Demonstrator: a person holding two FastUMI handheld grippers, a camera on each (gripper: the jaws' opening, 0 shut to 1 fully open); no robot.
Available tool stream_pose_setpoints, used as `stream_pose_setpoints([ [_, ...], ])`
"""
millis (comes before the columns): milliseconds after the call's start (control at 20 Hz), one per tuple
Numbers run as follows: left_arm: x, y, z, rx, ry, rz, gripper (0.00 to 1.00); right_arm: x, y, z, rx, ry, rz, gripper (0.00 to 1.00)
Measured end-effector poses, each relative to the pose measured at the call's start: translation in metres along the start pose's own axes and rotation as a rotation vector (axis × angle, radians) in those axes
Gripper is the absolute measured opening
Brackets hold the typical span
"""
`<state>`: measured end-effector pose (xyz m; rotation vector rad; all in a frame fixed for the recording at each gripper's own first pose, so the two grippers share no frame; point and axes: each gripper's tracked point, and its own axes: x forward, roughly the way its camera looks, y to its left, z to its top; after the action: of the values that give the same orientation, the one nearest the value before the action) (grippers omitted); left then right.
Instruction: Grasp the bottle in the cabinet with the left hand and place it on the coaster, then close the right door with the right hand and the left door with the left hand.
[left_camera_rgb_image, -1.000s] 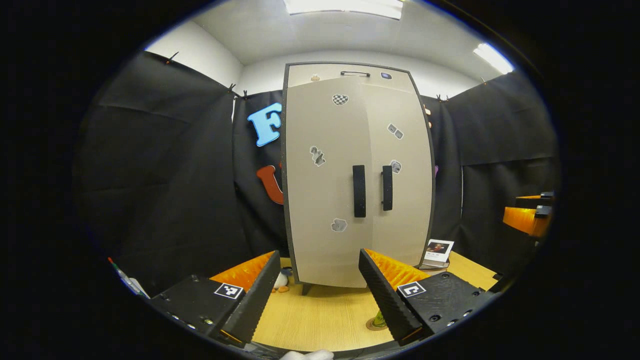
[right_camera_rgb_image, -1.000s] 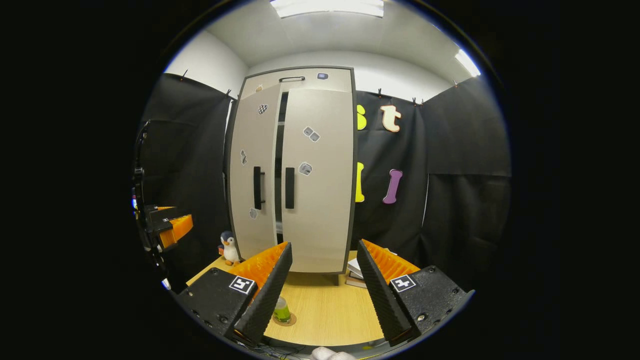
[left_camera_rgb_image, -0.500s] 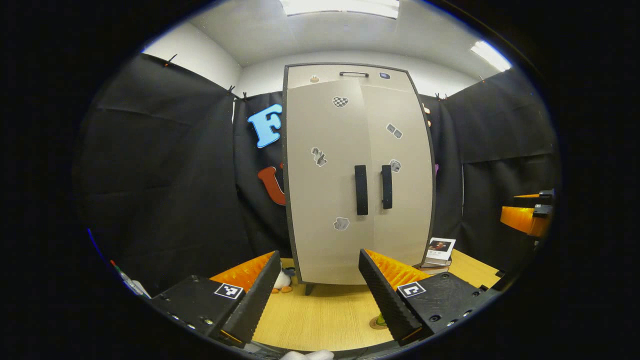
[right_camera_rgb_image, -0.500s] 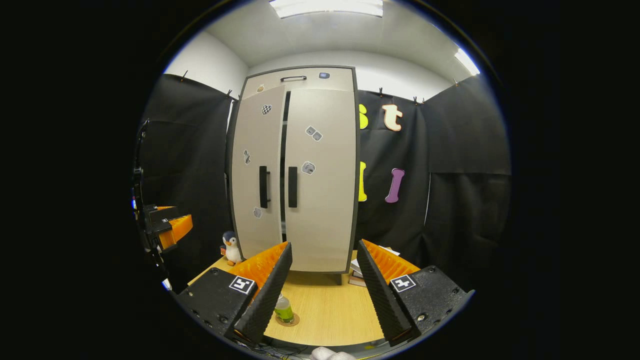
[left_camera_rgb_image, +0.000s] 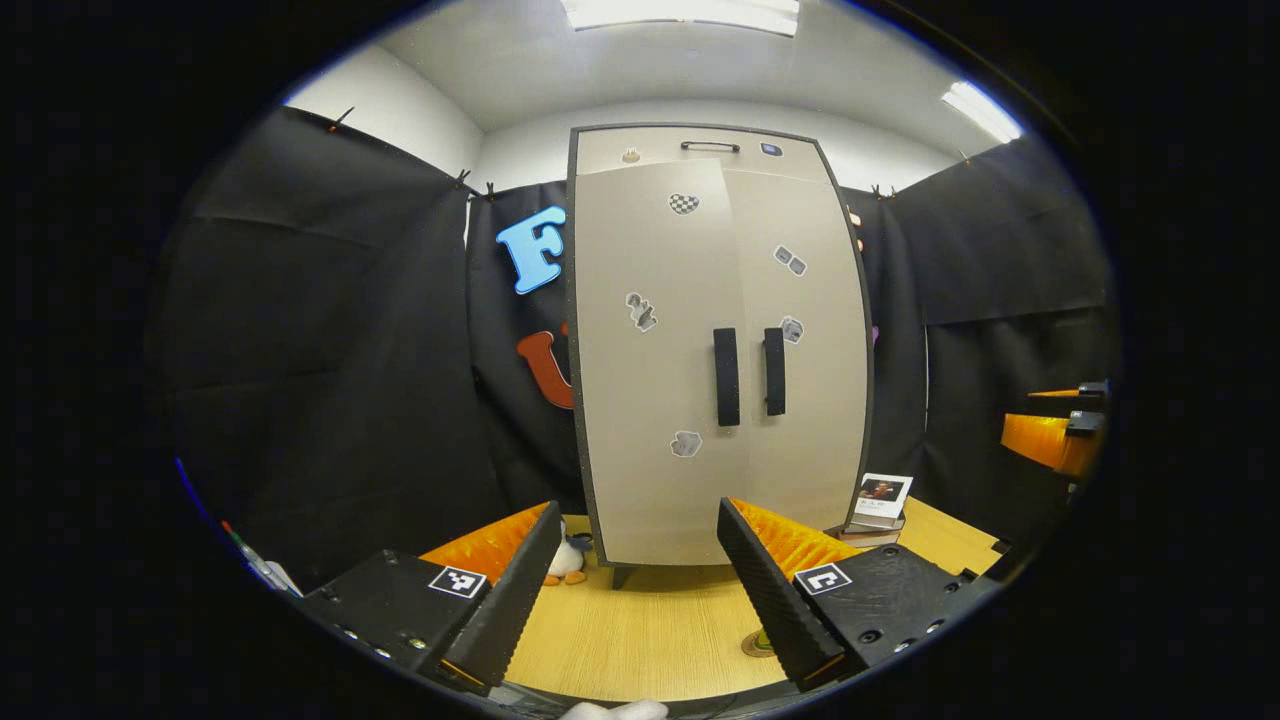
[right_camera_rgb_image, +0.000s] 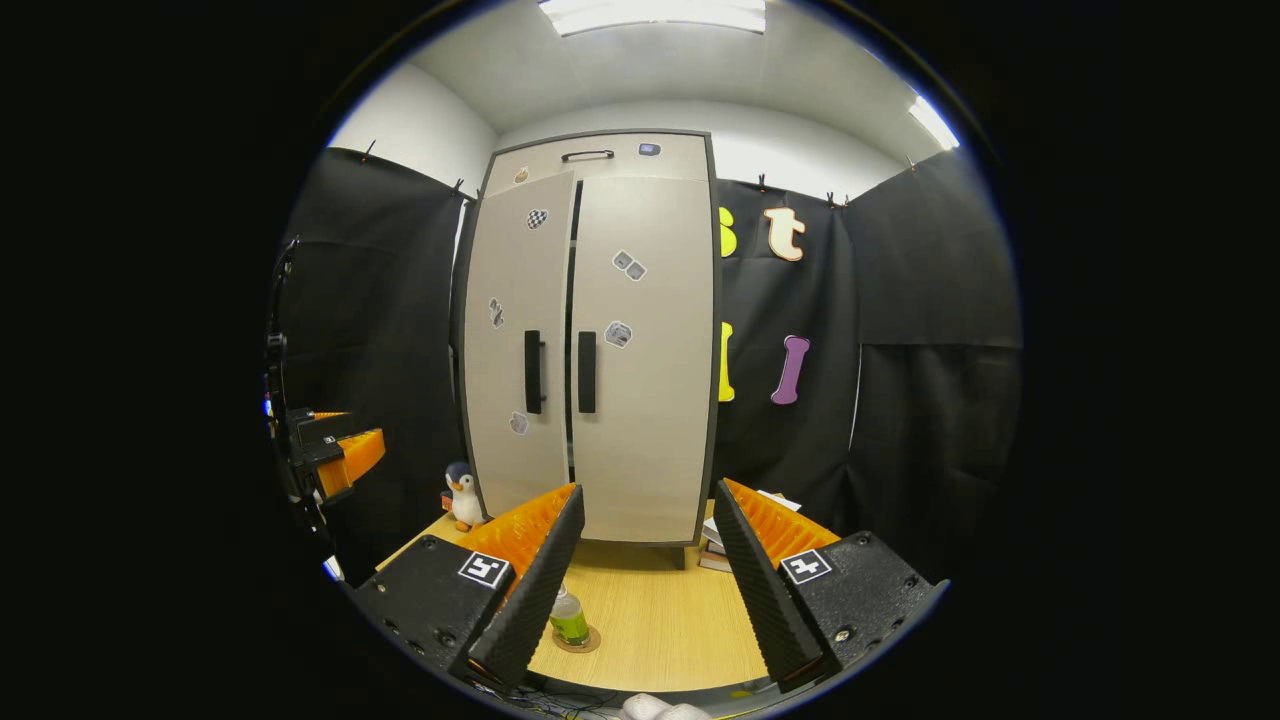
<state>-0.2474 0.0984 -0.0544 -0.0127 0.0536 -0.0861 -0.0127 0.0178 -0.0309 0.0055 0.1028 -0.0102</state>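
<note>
Standing ajar straight ahead of the empty, wide-open left gripper (left_camera_rgb_image: 632, 590) was the beige left cabinet door (right_camera_rgb_image: 515, 350).

Open surface (right_camera_rgb_image: 660, 610) in front of cabinet (right_camera_rgb_image: 640, 400). Bottle (right_camera_rgb_image: 568, 618) on coaster sits near left, penguin (right_camera_rgb_image: 461, 496) by cabinet's left corner, books (right_camera_rgb_image: 712, 545) at right. Left door (right_camera_rgb_image: 520, 340) ajar w/ thin gap.

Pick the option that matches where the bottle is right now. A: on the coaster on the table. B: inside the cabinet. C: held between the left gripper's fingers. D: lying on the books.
A: in the right gripper view the bottle stands upright on the coaster on the table, in front of the cabinet.
</note>
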Motion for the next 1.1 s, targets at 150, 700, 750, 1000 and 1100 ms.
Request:
stream_pose_setpoints([
  [150,0.0006,0.0003,0.0012,0.001,-0.001,0.001,0.96,0.0002,0.0011,0.0028,-0.002,-0.006,0.003,0.81],
  [700,0.0016,0.0009,0.0049,-0.008,-0.002,-0.002,0.96,0.0008,0.0012,0.0076,-0.017,-0.016,0.01,0.81],
  [750,0.0017,0.0011,0.0045,-0.008,-0.001,-0.001,0.96,0.002,0.0023,0.0081,-0.019,-0.017,0.012,0.81],
  [1000,0.0046,0.0015,0.0026,-0.009,0.004,0.003,0.96,0.0065,0.0059,0.009,-0.03,-0.017,0.026,0.81],
  [1100,0.0045,0.003,0.0039,-0.008,0.001,0.008,0.96,0.0079,0.0064,0.0106,-0.028,-0.022,0.028,0.81],
])
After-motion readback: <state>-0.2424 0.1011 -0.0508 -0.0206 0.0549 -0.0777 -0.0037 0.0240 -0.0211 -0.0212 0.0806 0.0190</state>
